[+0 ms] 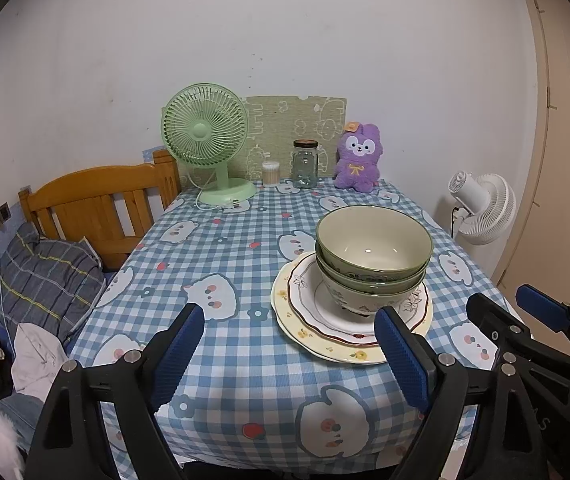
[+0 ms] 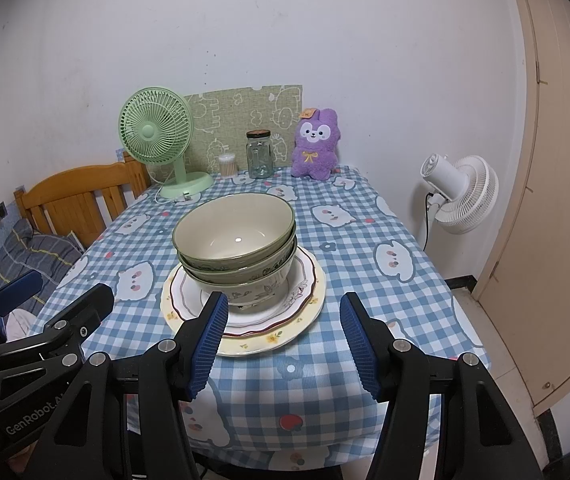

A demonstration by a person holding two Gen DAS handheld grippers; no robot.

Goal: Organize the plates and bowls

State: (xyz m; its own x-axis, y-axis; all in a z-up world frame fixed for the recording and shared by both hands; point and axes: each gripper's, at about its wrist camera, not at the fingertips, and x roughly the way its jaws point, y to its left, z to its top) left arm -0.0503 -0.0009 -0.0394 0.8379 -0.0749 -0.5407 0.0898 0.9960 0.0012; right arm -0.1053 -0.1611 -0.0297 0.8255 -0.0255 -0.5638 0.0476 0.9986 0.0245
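Observation:
Three nested green-rimmed bowls [image 1: 373, 240] [image 2: 233, 228] stand upright on a white red-edged plate [image 1: 309, 300] [image 2: 187, 296]. That plate lies on a larger cream flowered plate [image 1: 283, 300] [image 2: 257, 342], near the table's front edge. My left gripper [image 1: 291, 356] [image 2: 53, 296] hovers open at the front edge, left of the stack, nothing between its blue pads. My right gripper [image 2: 285, 344] [image 1: 513, 312] is open too, just in front of the plates' right half, touching nothing.
The table [image 1: 213, 248] has a blue checked cloth. At its back stand a green fan [image 1: 205, 136], a swab pot [image 1: 271, 172], a glass jar [image 1: 305, 164] and a purple plush [image 1: 357, 156]. A bed with wooden headboard [image 1: 101, 200] is left; a white floor fan [image 2: 461, 192] and door [image 2: 557, 200] are right.

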